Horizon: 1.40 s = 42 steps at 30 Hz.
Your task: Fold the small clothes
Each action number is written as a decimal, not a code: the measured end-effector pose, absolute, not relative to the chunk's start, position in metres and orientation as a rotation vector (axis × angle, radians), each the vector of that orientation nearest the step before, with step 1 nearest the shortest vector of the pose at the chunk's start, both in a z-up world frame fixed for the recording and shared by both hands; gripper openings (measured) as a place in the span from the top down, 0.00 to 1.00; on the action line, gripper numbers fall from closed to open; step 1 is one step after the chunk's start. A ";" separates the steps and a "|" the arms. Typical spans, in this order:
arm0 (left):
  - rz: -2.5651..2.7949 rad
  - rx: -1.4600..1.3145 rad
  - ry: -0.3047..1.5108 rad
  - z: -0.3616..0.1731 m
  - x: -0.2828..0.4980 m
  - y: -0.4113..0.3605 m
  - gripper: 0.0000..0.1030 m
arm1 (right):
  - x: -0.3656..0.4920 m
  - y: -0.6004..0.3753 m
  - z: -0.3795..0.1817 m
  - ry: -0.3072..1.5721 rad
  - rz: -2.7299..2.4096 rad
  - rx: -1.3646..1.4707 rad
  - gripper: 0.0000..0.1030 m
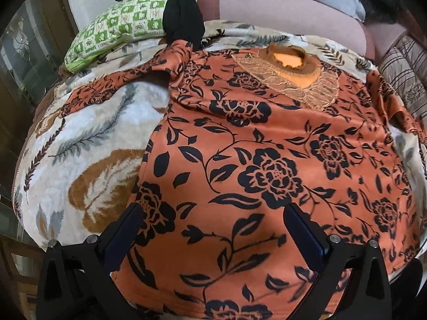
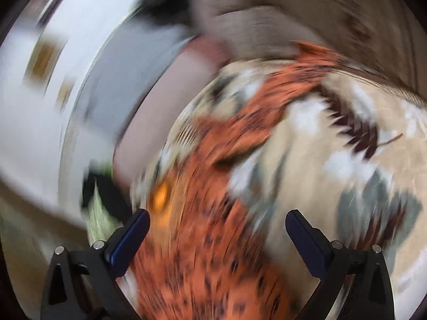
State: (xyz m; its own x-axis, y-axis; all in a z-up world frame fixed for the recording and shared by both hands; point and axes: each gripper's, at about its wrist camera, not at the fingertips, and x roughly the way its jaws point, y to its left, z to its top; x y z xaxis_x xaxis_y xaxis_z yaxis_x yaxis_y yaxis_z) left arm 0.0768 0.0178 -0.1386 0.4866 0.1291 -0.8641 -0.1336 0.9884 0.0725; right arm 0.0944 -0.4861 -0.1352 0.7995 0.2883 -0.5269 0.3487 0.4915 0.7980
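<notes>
The left gripper (image 1: 213,229) hangs open above the orange top (image 1: 267,160), which lies flat, unfolded, on the bed's blanket (image 1: 88,144). The right gripper (image 2: 217,234) is open too, its view blurred; by my judgement folding hasn't begun.

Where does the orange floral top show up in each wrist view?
Left wrist: the orange floral top lies spread flat, filling the centre and right, neckline at the top.
Right wrist: heavily blurred, it runs as an orange band from bottom centre up to the upper right.
Shared landmark: the leaf-patterned blanket beneath it.
</notes>
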 end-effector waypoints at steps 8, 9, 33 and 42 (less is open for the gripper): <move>0.141 0.011 1.032 -0.150 0.106 0.013 0.00 | 0.186 -0.590 -0.197 0.628 -0.128 1.354 0.17; 0.130 0.015 1.032 -0.152 0.110 0.011 0.00 | 0.193 -0.595 -0.202 0.636 -0.155 1.349 0.17; -0.062 -0.241 1.026 -0.179 0.110 0.071 0.00 | 0.234 -0.172 -0.016 0.602 0.555 0.339 0.76; -0.026 -0.288 0.963 -0.162 0.105 0.090 0.00 | 0.224 -0.266 -0.119 0.840 0.391 0.570 0.23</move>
